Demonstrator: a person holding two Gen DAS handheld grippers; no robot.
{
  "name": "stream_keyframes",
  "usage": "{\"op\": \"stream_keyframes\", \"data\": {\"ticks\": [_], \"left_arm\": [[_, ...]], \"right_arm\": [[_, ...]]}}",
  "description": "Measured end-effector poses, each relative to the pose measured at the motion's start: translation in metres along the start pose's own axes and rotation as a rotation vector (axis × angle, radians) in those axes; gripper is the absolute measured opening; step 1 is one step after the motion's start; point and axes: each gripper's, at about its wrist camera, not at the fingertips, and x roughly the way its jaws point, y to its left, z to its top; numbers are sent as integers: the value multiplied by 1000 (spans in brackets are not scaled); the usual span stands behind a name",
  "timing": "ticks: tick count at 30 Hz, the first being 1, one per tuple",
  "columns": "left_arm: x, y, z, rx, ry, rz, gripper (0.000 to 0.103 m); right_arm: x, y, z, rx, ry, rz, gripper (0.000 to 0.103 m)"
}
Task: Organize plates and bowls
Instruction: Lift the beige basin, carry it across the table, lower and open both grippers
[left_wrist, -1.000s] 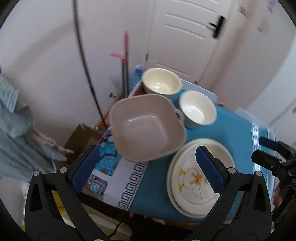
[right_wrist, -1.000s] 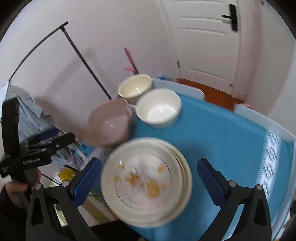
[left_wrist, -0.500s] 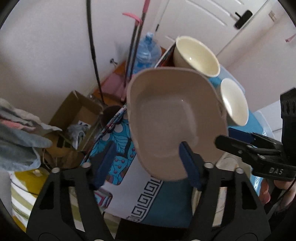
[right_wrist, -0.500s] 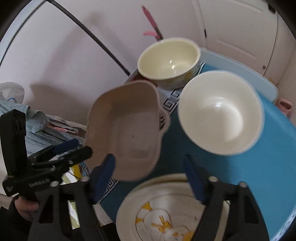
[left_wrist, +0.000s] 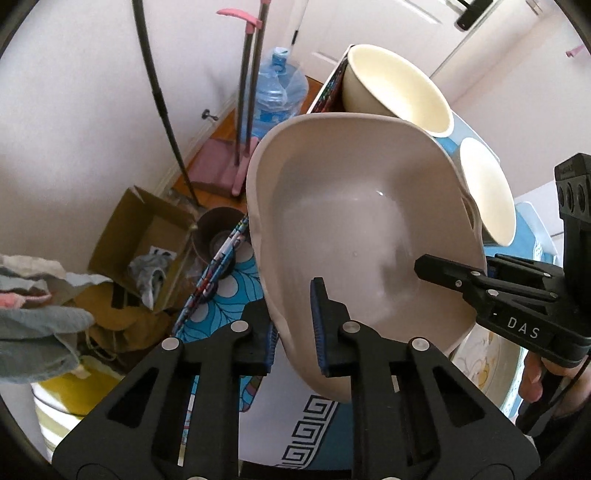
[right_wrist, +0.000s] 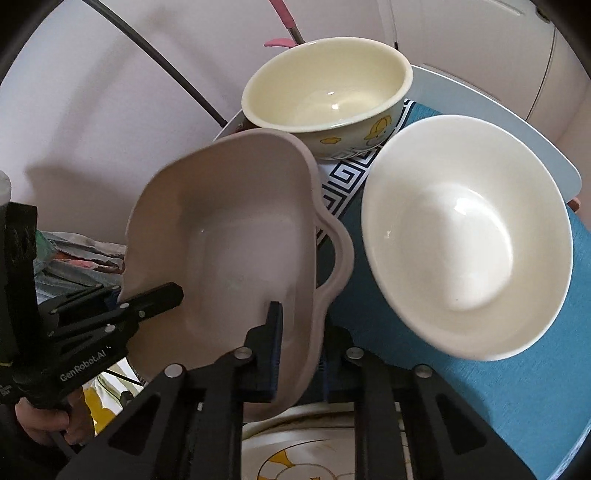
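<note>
Table (right_wrist: 524, 369) under blue cloth, with a Greek-key border strip along one side and a patterned blue leaf mat at the left edge in the left wrist view. On it, largest first: beige square dish (left_wrist: 354, 229), tilted, raised off the cloth and overlapping the other ware in both views, with a loop handle (right_wrist: 338, 254) on the side facing the white bowl. Then white bowl (right_wrist: 467, 236), empty, just beside that handle. Then cream bowl (right_wrist: 328, 88), empty, with yellow duck prints on its outer wall, at the far corner behind both. Then stack of plates (right_wrist: 295, 458) with a yellow pattern, at the near edge, partly hidden beneath the dish and the fingers.

Left gripper (left_wrist: 293, 326) clamped on the dish's rim at the left side, one blue pad inside the wall, one outside; jaws just drawn in to a narrow gap with the rim between them. Right gripper (right_wrist: 299, 356) clamped likewise on the opposite rim, near the handle side, jaws just drawn in, wall between the pads. Each gripper visible in the other's camera, gripping its own edge of the dish.

Beyond the table: cardboard box (left_wrist: 144, 229), water jug (left_wrist: 277, 88), pink-handled broom and dustpan (left_wrist: 243, 110), heap of clothes (left_wrist: 33, 295), white door (right_wrist: 480, 44).
</note>
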Motion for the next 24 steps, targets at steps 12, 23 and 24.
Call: {"op": "stream_keyframes", "data": {"ticks": [12,23,24], "left_arm": [[-43,-18,-11,80,-94,77,15],[-106,-125,-55,194,-202,50,15],[-106,-141,-60,215,-203,35,15]], "right_arm": [[-35,19,-19,-51,-99,-6,16],[-137,-25,-97,-7,-258,-26,16],[-145,-34,-110,9,-269,-37,16]]}}
